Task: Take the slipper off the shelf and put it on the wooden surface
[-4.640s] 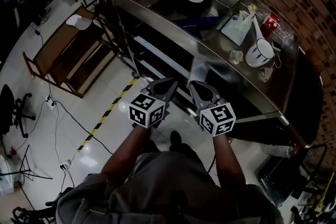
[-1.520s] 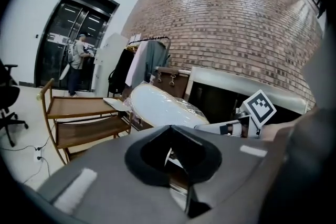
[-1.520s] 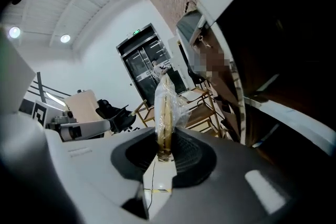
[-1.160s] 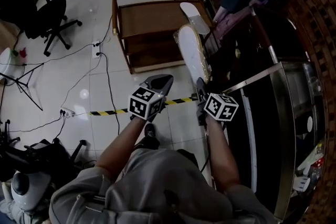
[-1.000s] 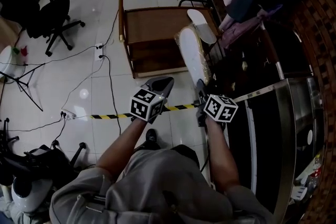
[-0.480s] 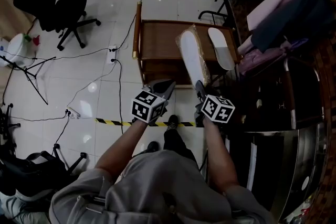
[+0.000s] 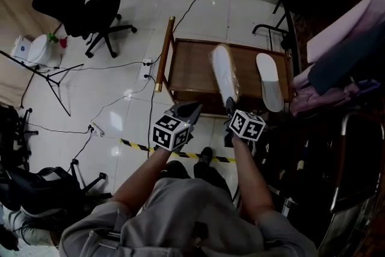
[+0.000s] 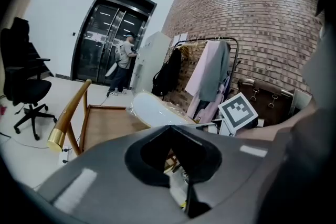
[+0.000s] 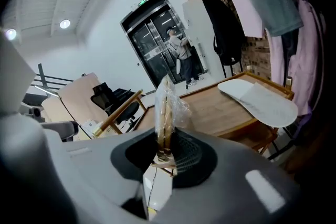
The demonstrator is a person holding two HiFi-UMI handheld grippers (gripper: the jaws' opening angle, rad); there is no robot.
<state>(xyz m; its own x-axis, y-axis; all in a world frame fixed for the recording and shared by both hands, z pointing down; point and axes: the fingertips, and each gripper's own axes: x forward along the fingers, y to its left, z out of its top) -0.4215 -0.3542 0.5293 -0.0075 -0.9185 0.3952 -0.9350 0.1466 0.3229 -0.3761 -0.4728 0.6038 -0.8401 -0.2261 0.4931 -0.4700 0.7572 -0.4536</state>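
Note:
A white slipper (image 7: 224, 72) in clear plastic wrap is clamped at its heel in my right gripper (image 7: 229, 106). It sticks forward over the wooden surface (image 7: 192, 72) of a low cart. In the right gripper view the slipper (image 9: 164, 107) stands edge-on between the jaws. A second white slipper (image 7: 269, 81) lies flat on the wood to the right, also seen in the right gripper view (image 9: 260, 97). My left gripper (image 7: 191, 108) hangs shut and empty just before the cart's near edge. Its view shows the held slipper (image 8: 155, 112) over the wood.
A black office chair (image 7: 96, 9) and floor cables lie to the left of the cart. Yellow-black tape (image 7: 180, 152) crosses the floor under my hands. A rack of hanging clothes (image 7: 343, 39) crowds the right side. A person (image 8: 125, 60) stands by far glass doors.
I have turned from the steel shelf toward the wooden cart. The cart has come to the centre of view, and the held slipper now reaches over its top.

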